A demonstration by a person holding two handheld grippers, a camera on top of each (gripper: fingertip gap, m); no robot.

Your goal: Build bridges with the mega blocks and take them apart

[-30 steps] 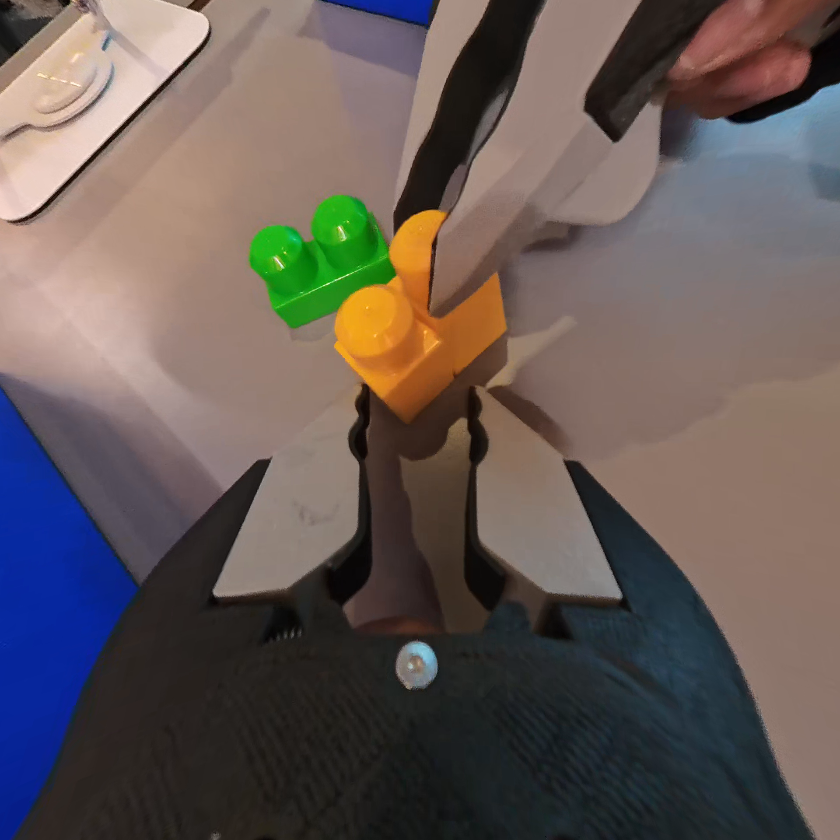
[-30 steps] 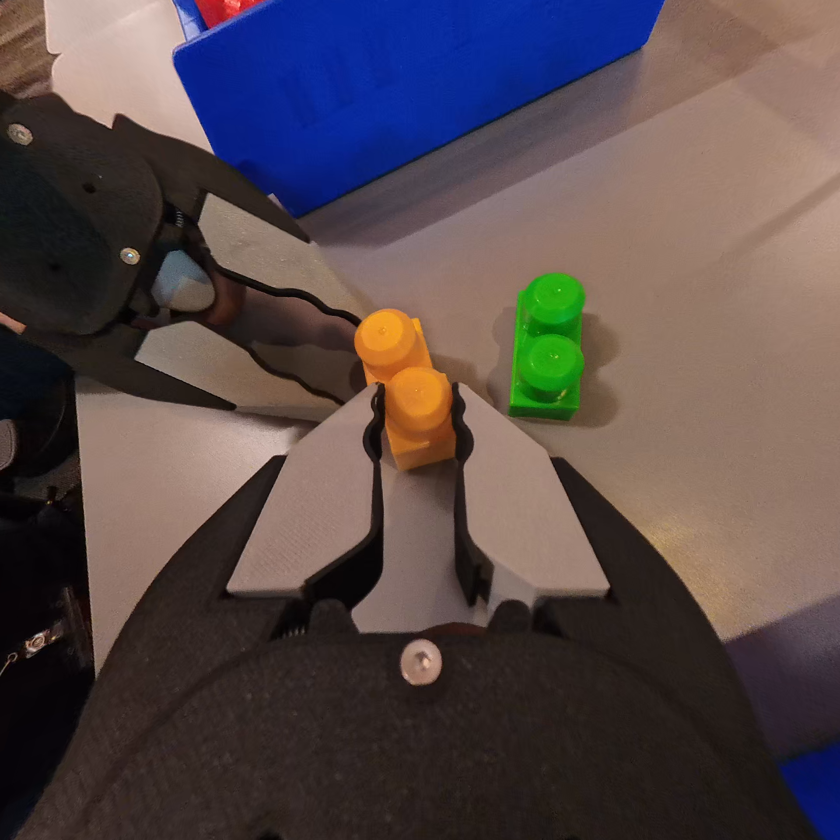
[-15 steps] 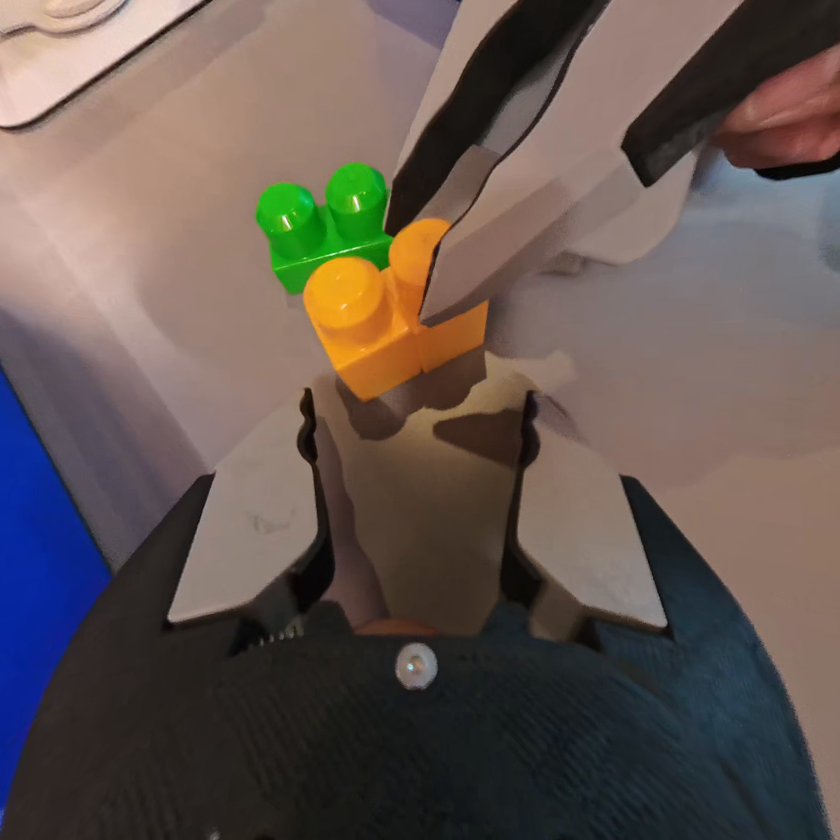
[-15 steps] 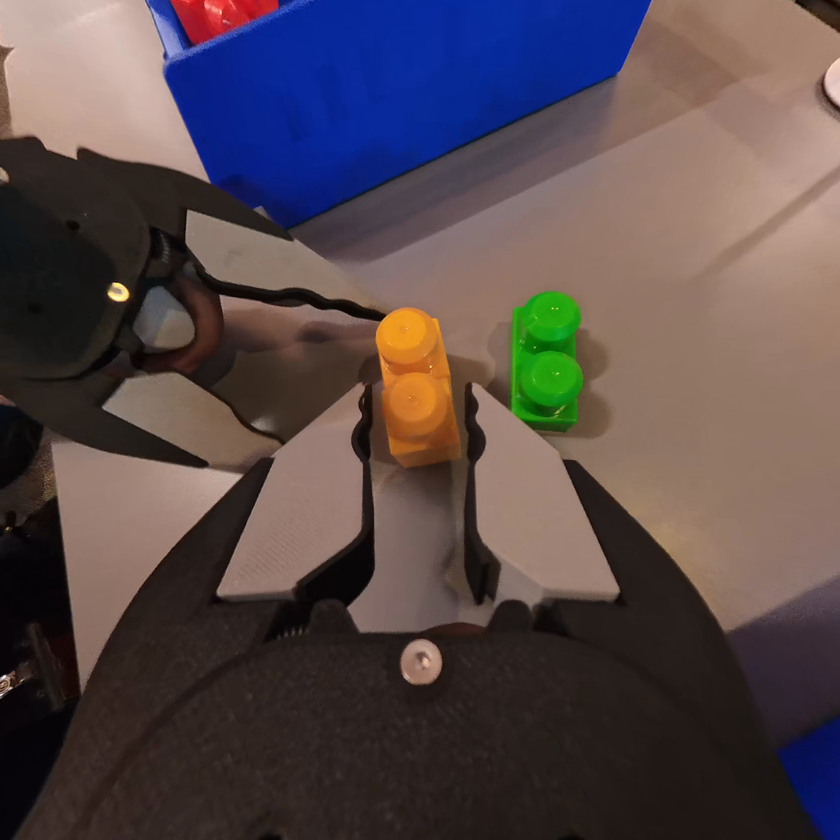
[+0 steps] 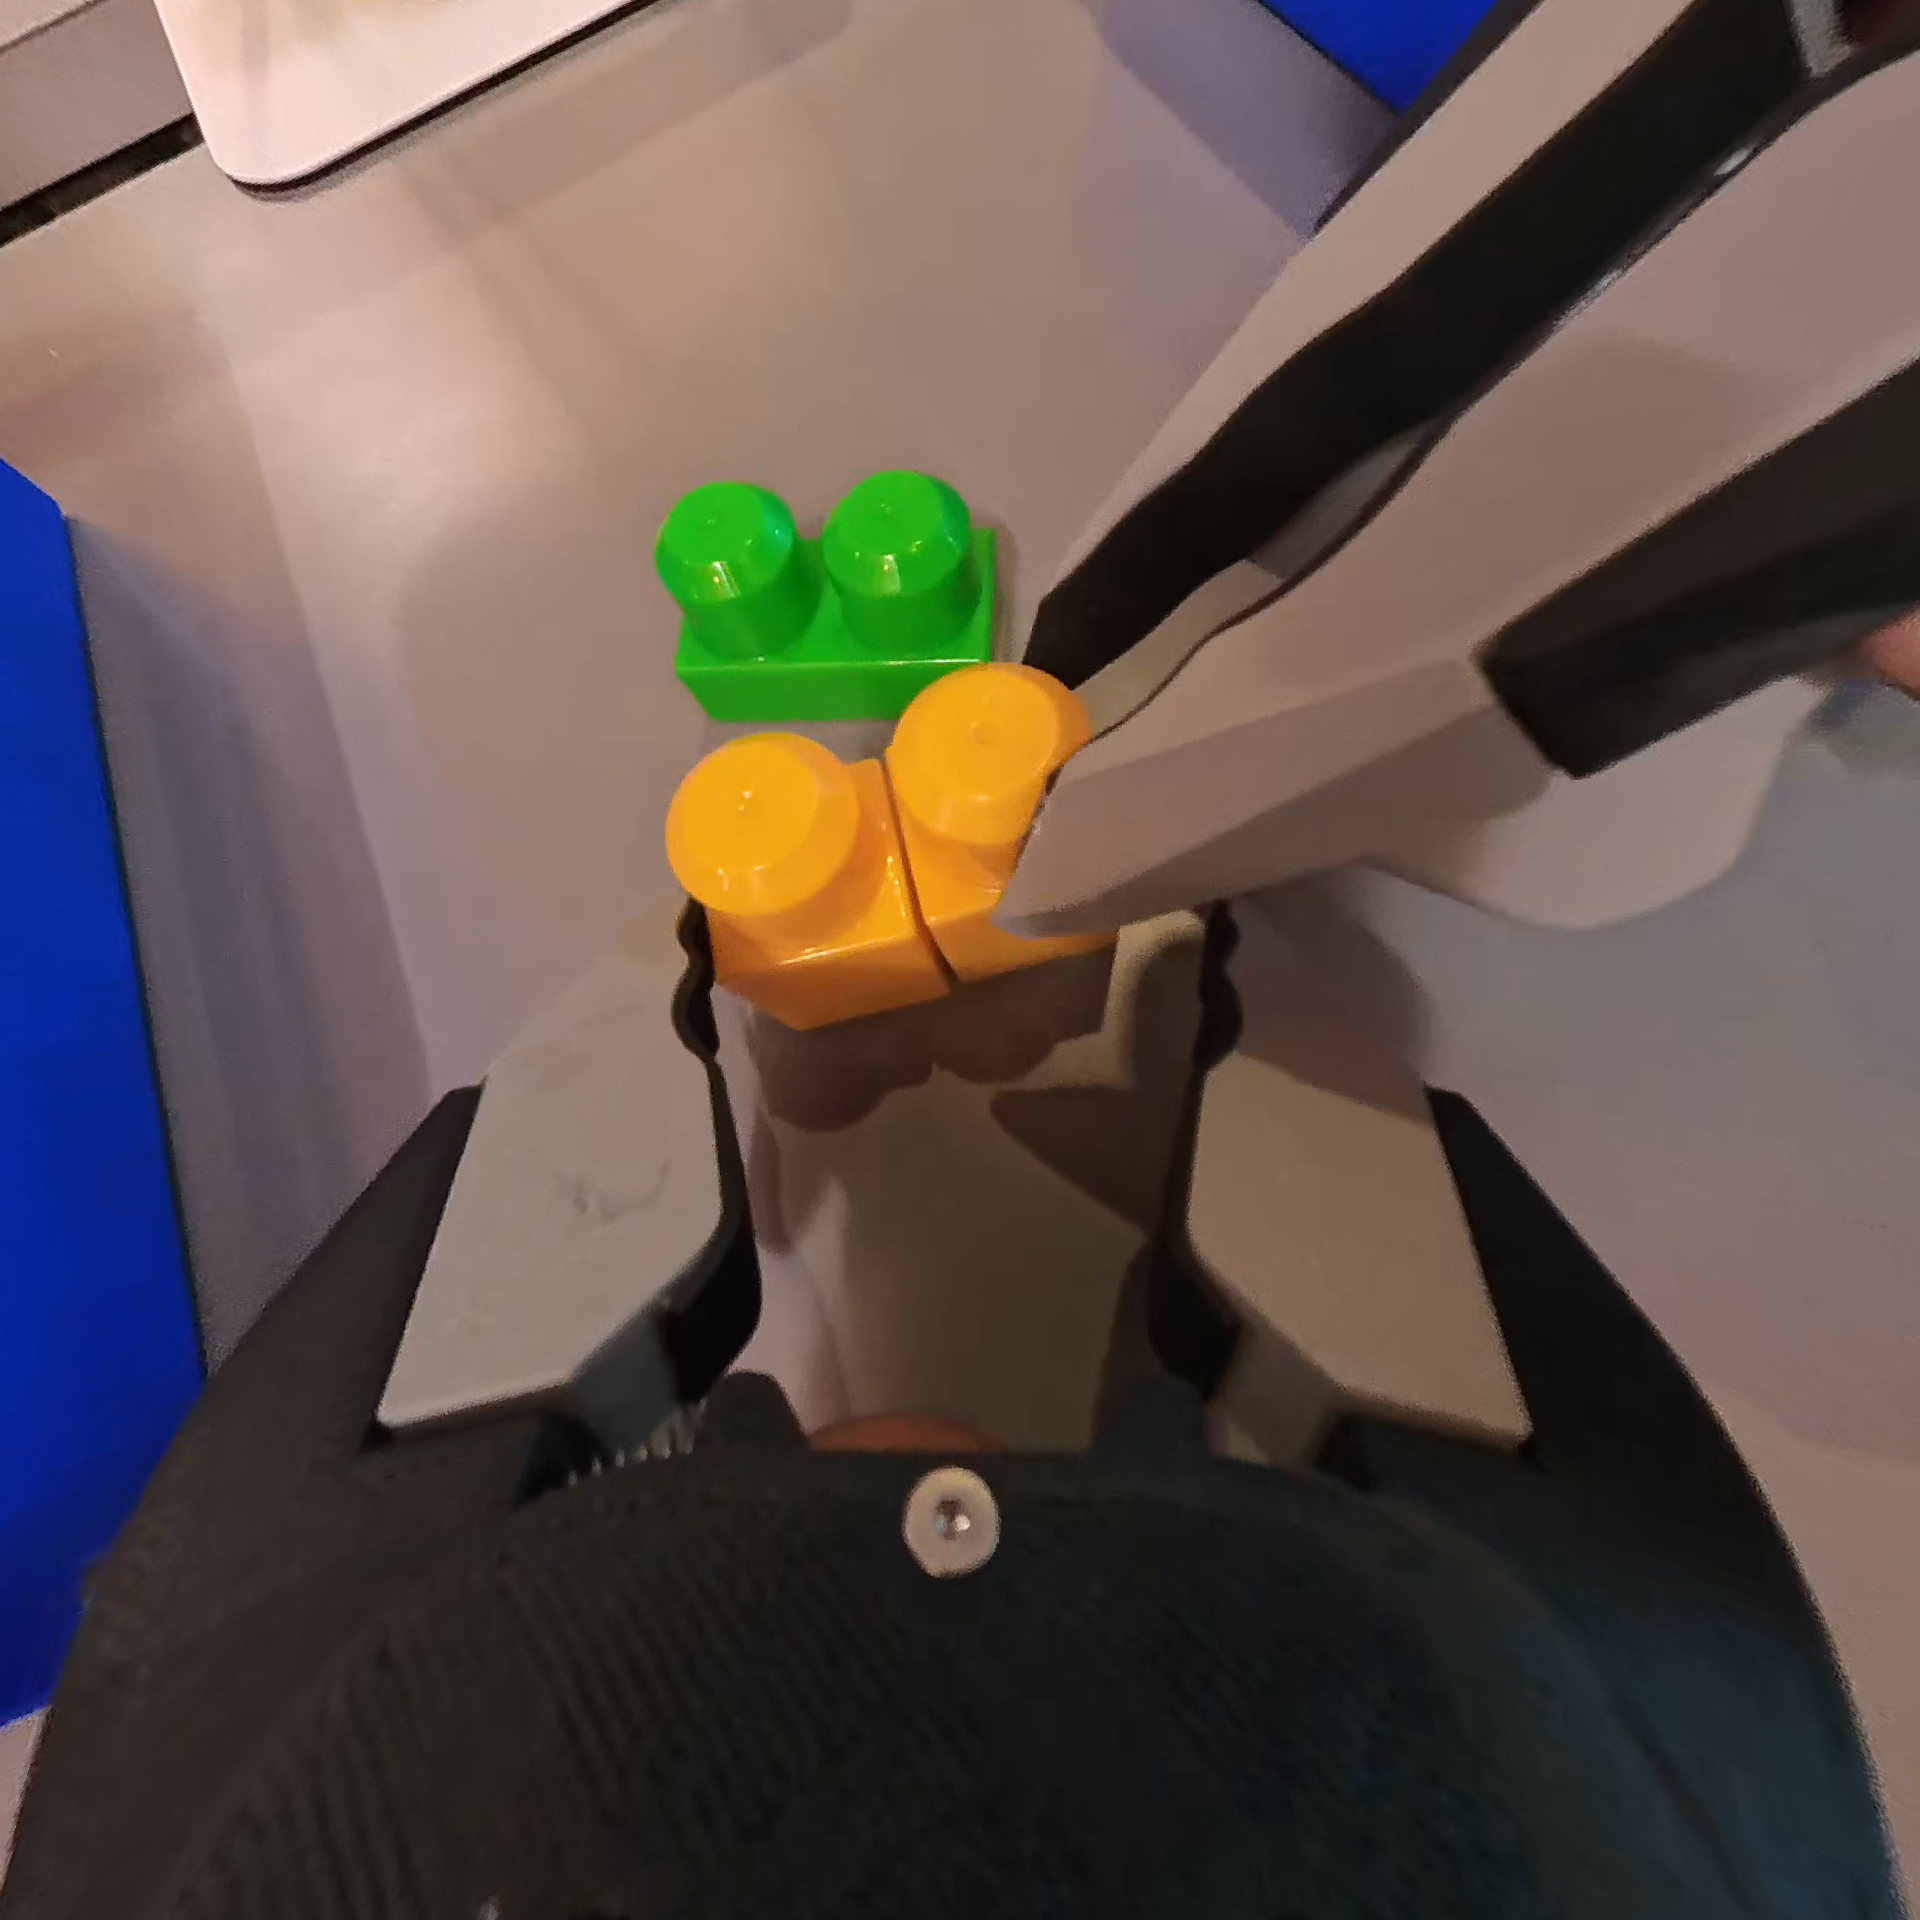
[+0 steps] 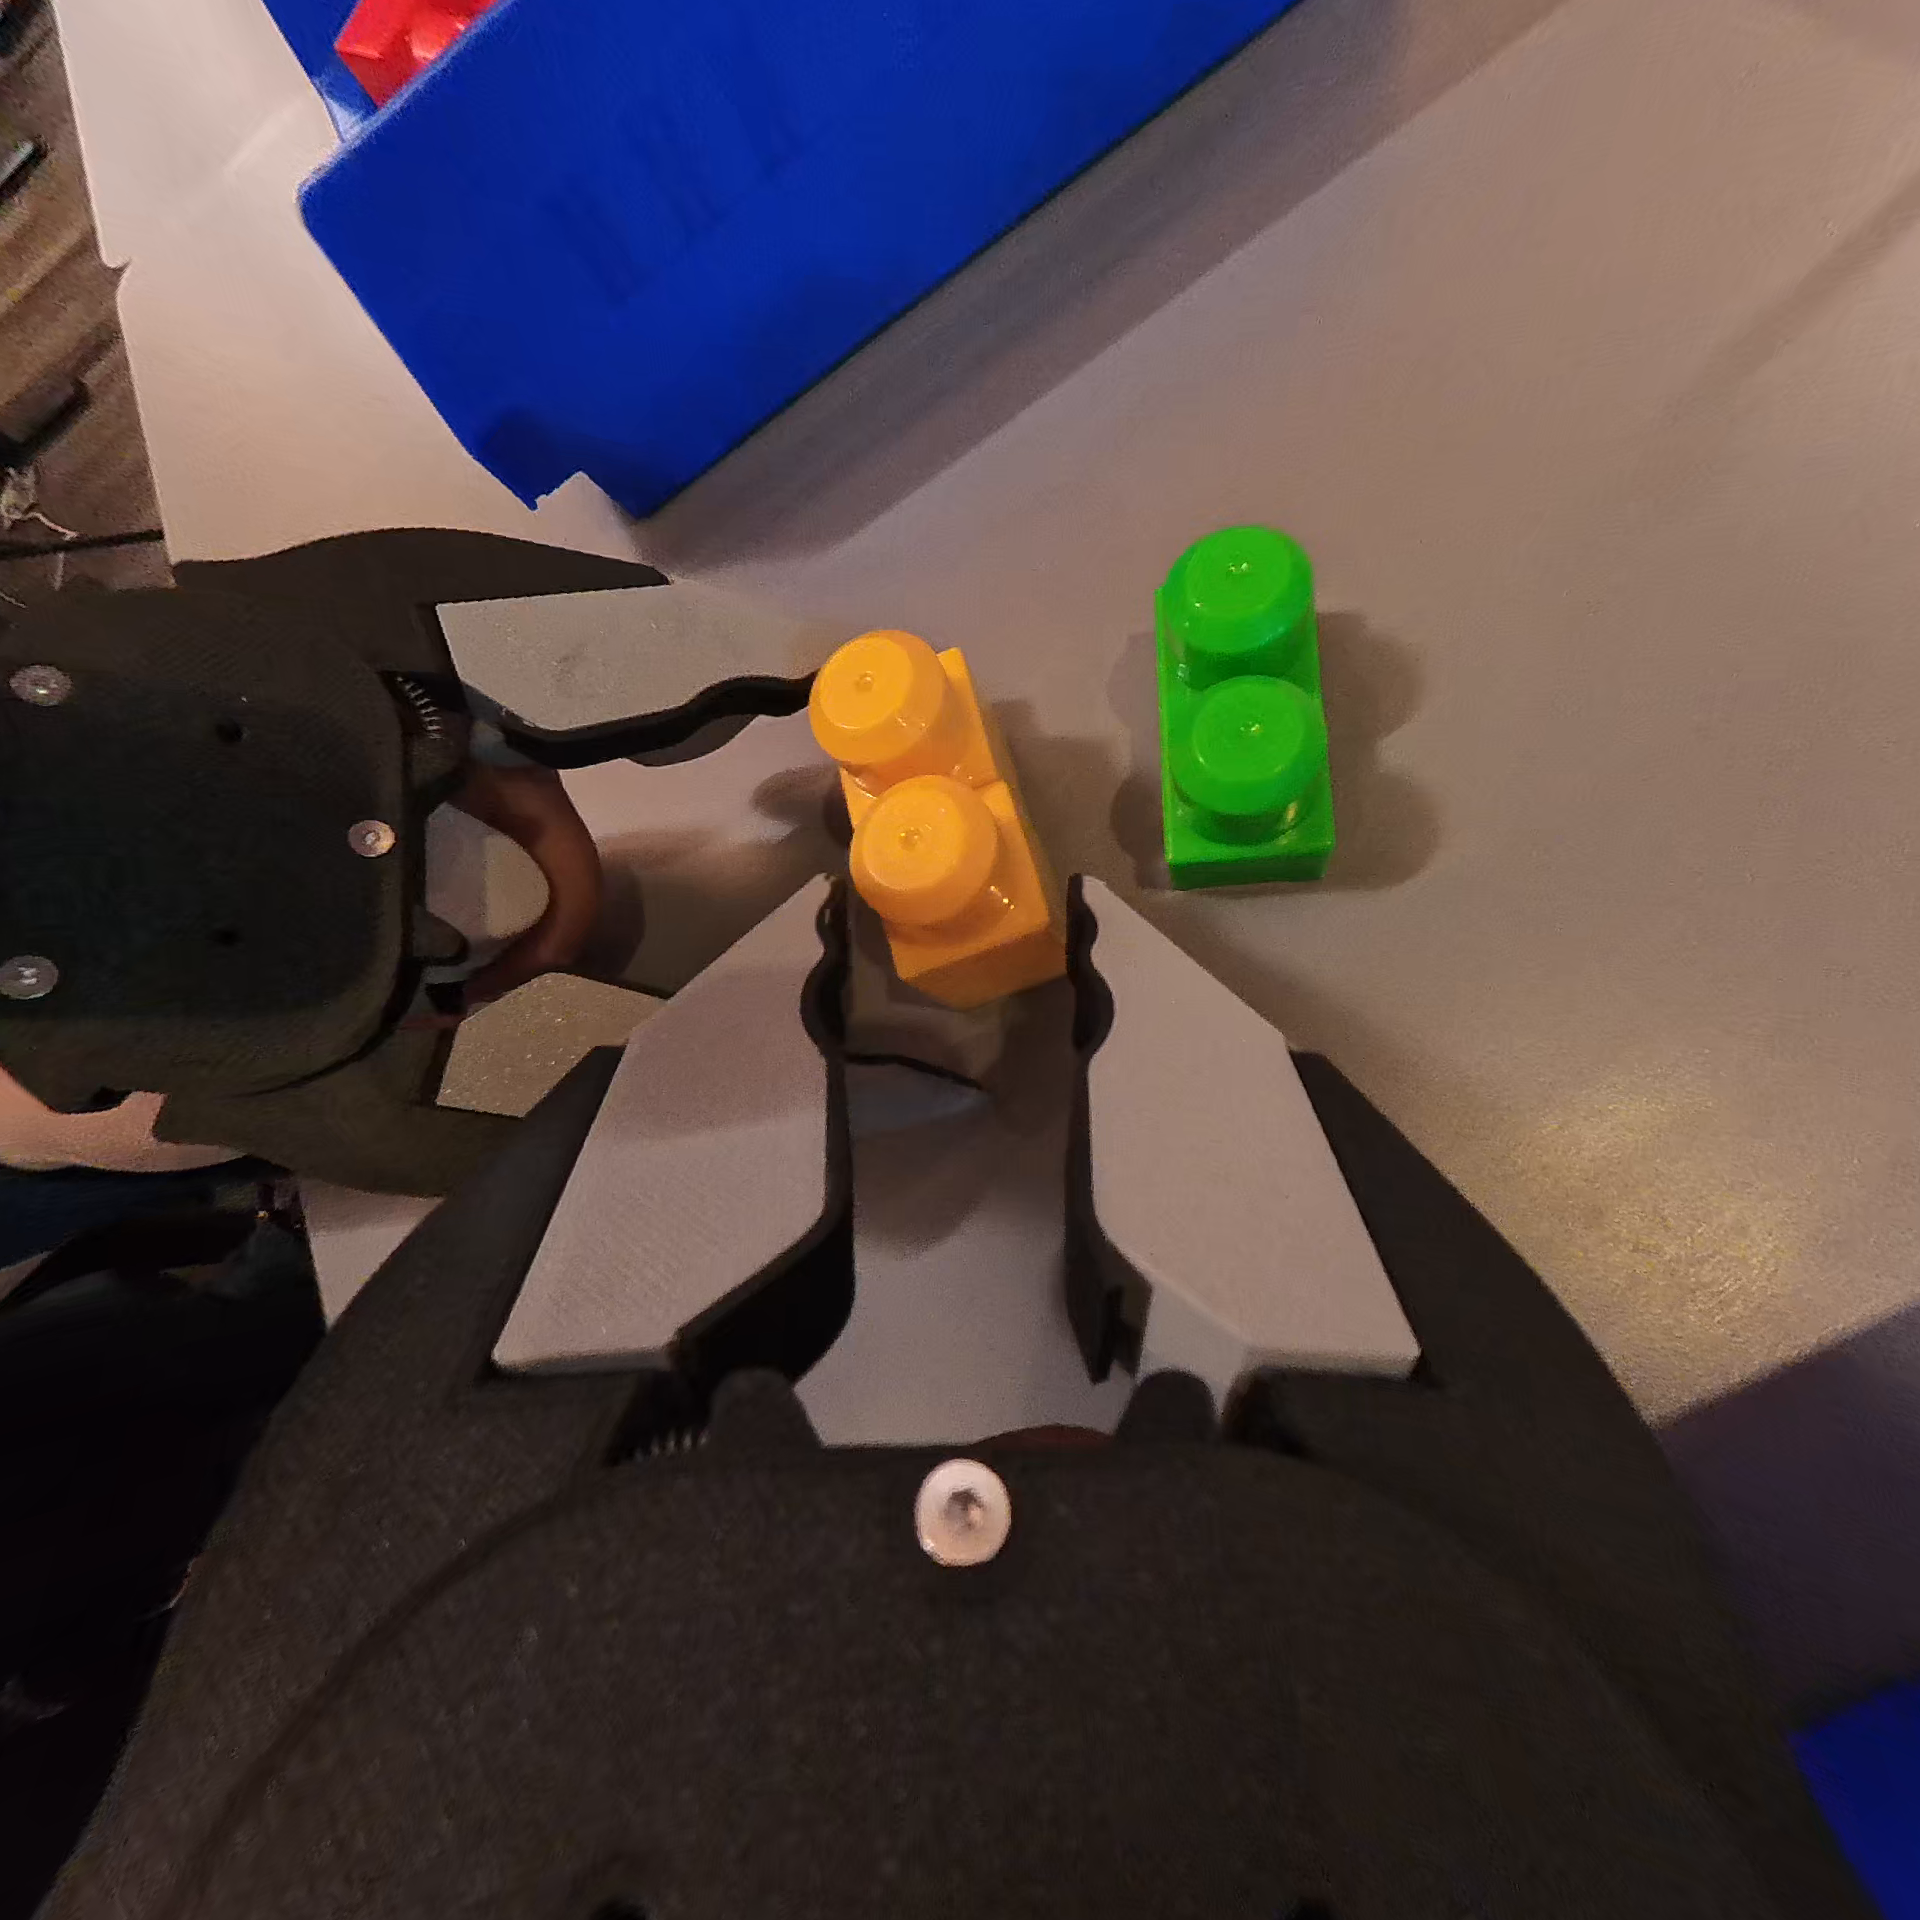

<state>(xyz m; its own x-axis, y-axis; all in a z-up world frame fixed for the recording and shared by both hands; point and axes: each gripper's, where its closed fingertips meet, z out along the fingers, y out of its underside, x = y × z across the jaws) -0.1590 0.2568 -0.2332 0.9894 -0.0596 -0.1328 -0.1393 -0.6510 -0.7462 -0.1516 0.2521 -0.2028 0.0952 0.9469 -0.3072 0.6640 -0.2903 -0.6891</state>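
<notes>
Evidently both tools, left point(image 5: 951, 940) and right point(image 6: 951, 925), stood open around the orange blocks point(image 6: 940, 821), probably steadying them on the surface point(image 6: 1558, 623).

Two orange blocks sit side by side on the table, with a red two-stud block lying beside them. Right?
Not quite. The two-stud block beside the orange blocks is green, not red; the right wrist view shows it plainly. The rest stands: the orange pair sits side by side on the table.
</notes>
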